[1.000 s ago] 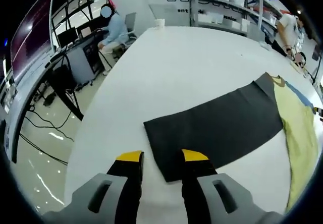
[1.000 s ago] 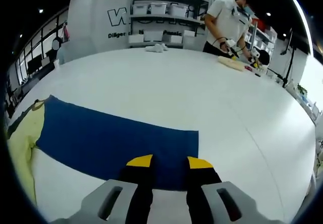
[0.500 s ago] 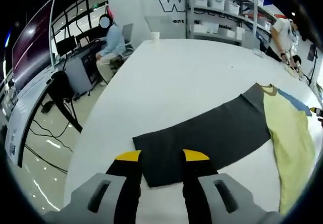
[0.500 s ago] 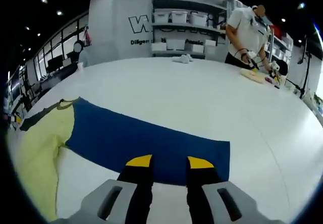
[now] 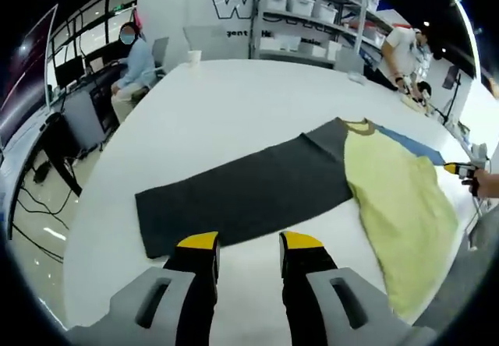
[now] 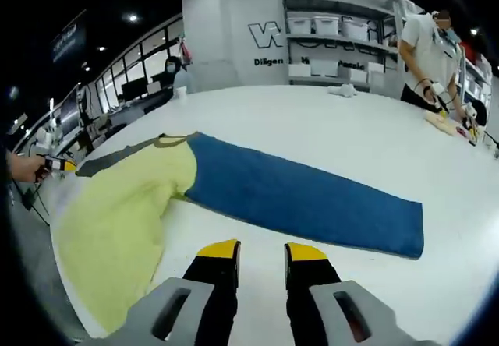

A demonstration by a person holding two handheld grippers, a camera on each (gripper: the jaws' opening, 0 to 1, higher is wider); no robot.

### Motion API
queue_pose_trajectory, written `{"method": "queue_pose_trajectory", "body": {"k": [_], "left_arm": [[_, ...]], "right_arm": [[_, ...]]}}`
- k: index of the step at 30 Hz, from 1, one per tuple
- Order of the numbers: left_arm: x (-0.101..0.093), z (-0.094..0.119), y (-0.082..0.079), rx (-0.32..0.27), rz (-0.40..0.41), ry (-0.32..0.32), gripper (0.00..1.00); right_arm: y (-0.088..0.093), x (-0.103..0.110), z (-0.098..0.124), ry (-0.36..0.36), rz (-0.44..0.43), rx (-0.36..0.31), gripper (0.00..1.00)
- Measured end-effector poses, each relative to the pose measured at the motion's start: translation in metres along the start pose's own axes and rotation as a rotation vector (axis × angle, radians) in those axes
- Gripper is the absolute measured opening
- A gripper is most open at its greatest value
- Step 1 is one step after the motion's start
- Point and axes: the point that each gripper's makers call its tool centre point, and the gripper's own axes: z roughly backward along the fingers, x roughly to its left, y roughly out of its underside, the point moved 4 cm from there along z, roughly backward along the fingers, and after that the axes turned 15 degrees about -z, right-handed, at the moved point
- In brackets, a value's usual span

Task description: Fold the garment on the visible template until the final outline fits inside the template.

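A long-sleeved shirt lies flat on the white table (image 5: 234,104). In the left gripper view its grey sleeve (image 5: 242,194) stretches out just beyond my left gripper (image 5: 248,245), whose jaws stand open over bare table. The yellow body (image 5: 398,198) lies to the right, with a strip of the blue sleeve (image 5: 413,145) past it. In the right gripper view the blue sleeve (image 6: 304,198) runs across ahead of my right gripper (image 6: 261,251), open and holding nothing. The yellow body (image 6: 125,221) is at the left, the grey sleeve (image 6: 117,157) beyond it.
A person (image 6: 429,50) works at the far side of the table beside storage shelves (image 6: 335,42). Another person (image 5: 136,58) sits at a desk off the table's left edge. A white cup (image 5: 193,56) stands near the far corner. The floor drops away at left.
Both views have drawn back and swung toward the shirt's middle. The jaw tips that sat over the sleeve ends now sit short of them, and more of the yellow body shows.
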Motion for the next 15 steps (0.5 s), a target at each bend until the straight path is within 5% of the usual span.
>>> {"method": "queue_pose_trajectory", "body": {"k": [9, 15], "left_arm": [[-0.057, -0.002, 0.014, 0.036, -0.067, 0.184, 0.29], [-0.099, 0.004, 0.023, 0.056, -0.123, 0.286, 0.29]], "right_arm": [[0.027, 0.053, 0.008, -0.157, 0.057, 0.07, 0.15], [0.044, 0.068, 0.015, -0.224, 0.071, 0.112, 0.14]]}}
